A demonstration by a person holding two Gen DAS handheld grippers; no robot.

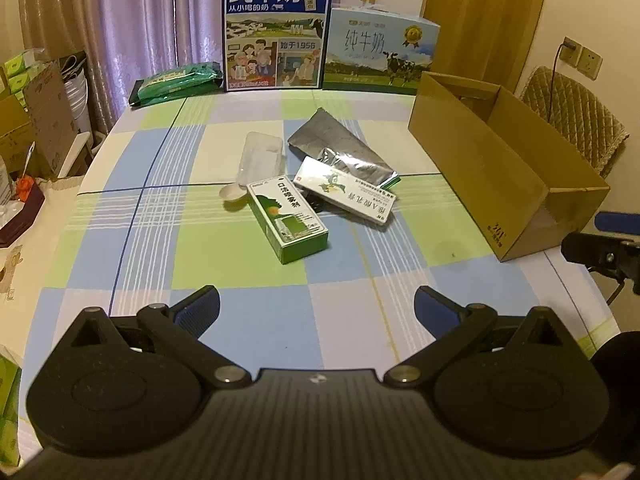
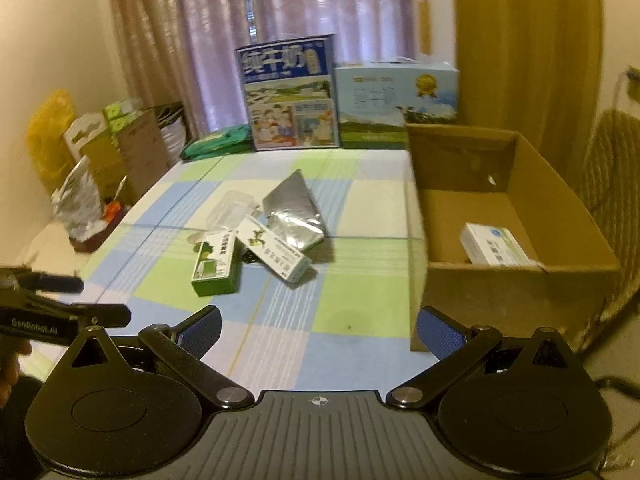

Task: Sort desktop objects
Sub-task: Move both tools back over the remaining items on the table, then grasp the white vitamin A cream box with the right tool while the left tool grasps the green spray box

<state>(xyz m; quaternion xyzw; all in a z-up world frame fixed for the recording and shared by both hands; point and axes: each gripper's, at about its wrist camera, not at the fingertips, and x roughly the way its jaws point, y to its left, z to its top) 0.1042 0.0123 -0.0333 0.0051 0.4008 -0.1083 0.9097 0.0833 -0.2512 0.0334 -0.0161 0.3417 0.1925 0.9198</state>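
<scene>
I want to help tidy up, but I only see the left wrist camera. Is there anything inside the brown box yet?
Observer: Yes. The right wrist view looks into the cardboard box, and one small white box lies on its floor.
Child: Is it at the near end or the far end?
Observer: The near end, right behind the near wall.
Child: Is the other gripper holding something?
Observer: No. The right gripper is open with nothing between its fingers.
</scene>
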